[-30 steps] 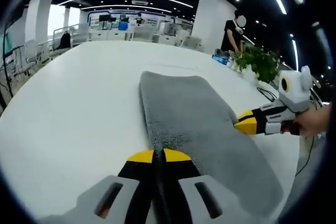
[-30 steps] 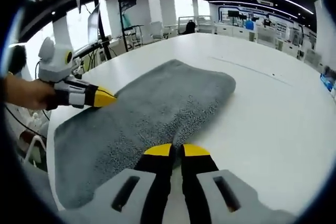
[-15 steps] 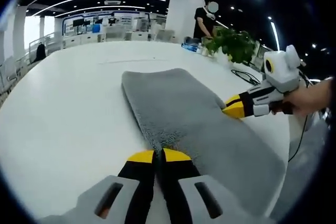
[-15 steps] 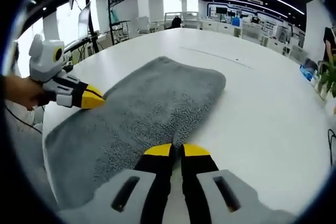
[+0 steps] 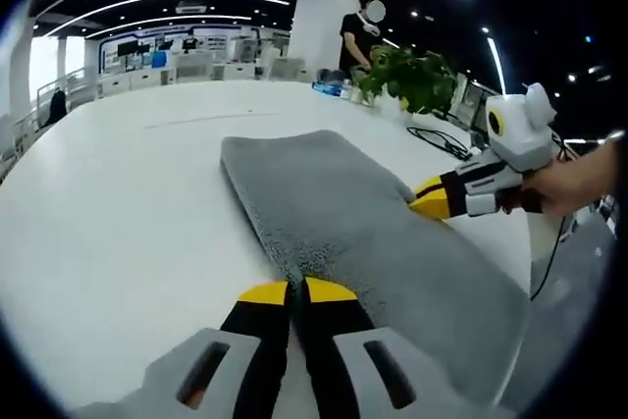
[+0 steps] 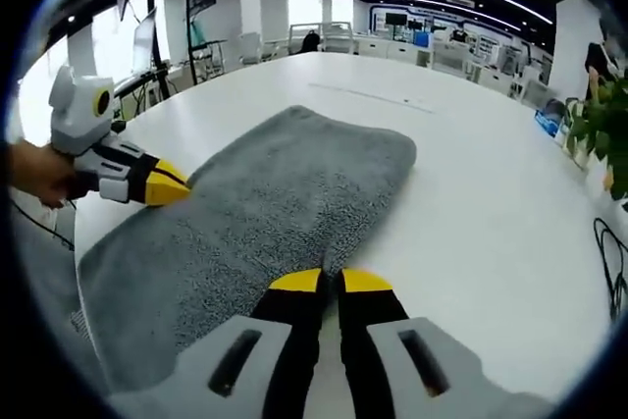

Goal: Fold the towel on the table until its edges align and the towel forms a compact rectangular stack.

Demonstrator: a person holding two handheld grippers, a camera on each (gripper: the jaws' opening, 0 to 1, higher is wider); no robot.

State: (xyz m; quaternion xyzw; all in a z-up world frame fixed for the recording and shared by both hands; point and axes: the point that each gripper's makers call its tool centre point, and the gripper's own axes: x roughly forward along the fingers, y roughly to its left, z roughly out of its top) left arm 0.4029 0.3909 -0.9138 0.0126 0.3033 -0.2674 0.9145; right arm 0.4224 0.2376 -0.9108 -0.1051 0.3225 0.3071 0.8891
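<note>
In the left gripper view, the left gripper (image 5: 296,290) rises from 6 o'clock with its yellow-tipped jaws pressed together, clamped on the near edge of the grey towel (image 5: 343,228). The towel lies flat on the white surface (image 5: 118,213) and runs away from the tips toward 12 o'clock and out toward 4 o'clock. At 3 o'clock the right gripper (image 5: 432,201) comes in, held by a hand (image 5: 569,188), its yellow tips closed on the towel's opposite long edge. Beyond the towel, around 1 o'clock, a leafy plant (image 5: 412,76) stands near the far side of the surface, with a person (image 5: 358,36) behind it.

In the right gripper view, the right gripper (image 6: 331,282) rises from 6 o'clock, jaws closed on the towel (image 6: 255,213) edge. The towel stretches toward 11 o'clock across the surface (image 6: 491,193). At 9 o'clock the left gripper (image 6: 169,186) pinches the far edge. A cable (image 6: 610,267) lies at 3 o'clock.
</note>
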